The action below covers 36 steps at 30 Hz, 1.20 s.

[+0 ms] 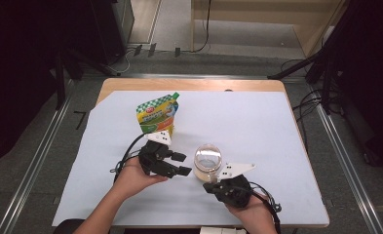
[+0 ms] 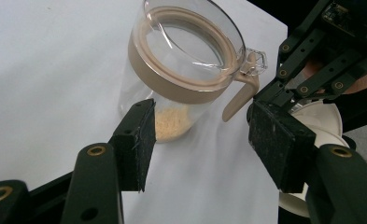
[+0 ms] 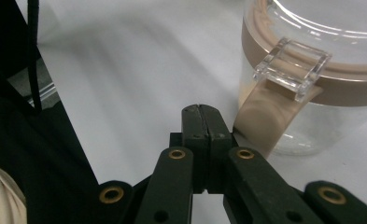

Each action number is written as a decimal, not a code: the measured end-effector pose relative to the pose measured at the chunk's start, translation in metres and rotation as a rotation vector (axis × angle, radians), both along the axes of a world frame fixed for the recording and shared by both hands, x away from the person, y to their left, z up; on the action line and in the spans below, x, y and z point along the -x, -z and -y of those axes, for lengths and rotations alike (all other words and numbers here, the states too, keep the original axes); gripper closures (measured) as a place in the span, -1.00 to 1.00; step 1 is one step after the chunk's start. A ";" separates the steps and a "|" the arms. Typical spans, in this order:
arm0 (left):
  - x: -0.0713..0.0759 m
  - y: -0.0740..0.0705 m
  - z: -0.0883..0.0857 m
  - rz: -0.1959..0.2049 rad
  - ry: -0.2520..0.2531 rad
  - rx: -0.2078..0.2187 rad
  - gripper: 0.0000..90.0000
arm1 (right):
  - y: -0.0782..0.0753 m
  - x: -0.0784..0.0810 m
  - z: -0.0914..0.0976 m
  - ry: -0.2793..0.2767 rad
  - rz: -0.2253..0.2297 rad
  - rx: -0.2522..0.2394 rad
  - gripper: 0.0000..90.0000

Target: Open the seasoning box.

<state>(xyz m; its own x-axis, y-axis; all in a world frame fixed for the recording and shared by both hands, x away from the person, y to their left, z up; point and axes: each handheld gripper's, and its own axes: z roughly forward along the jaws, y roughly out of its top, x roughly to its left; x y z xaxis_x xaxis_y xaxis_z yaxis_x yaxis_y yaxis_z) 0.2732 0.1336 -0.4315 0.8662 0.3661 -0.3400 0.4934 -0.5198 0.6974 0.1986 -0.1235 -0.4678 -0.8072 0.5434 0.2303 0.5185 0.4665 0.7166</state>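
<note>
A clear jar (image 1: 207, 161) with a beige-rimmed lid stands near the table's front, with some pale yellow grains at its bottom (image 2: 172, 123). My left gripper (image 1: 184, 164) sits just left of it, open. In the left gripper view the jar (image 2: 186, 56) stands beyond the two pads (image 2: 139, 140), untouched and not between them. My right gripper (image 1: 209, 185) is at the jar's near side, shut on nothing. Its closed tip (image 3: 201, 112) lies beside the beige latch strap (image 3: 265, 121) under the clear clasp (image 3: 291, 67). The right gripper's tip (image 2: 265, 95) also shows next to that strap.
A green and yellow stand-up pouch (image 1: 157, 114) stands upright behind my left gripper. A pale sheet (image 1: 257, 126) covers the wooden table (image 1: 194, 84). Dark stands and cables surround the table on the floor.
</note>
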 end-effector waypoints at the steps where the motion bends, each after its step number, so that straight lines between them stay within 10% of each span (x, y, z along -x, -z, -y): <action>1: 0.000 0.000 0.000 0.000 -0.002 0.000 -0.09 | 0.000 0.000 0.000 0.002 0.003 0.005 1.00; 22: 0.001 0.001 0.002 0.024 -0.001 -0.020 -0.13 | 0.001 -0.004 0.012 0.039 -0.012 0.027 1.00; 36: 0.004 0.002 0.004 0.050 0.009 -0.037 -0.10 | 0.000 -0.019 0.042 0.179 -0.035 0.060 1.00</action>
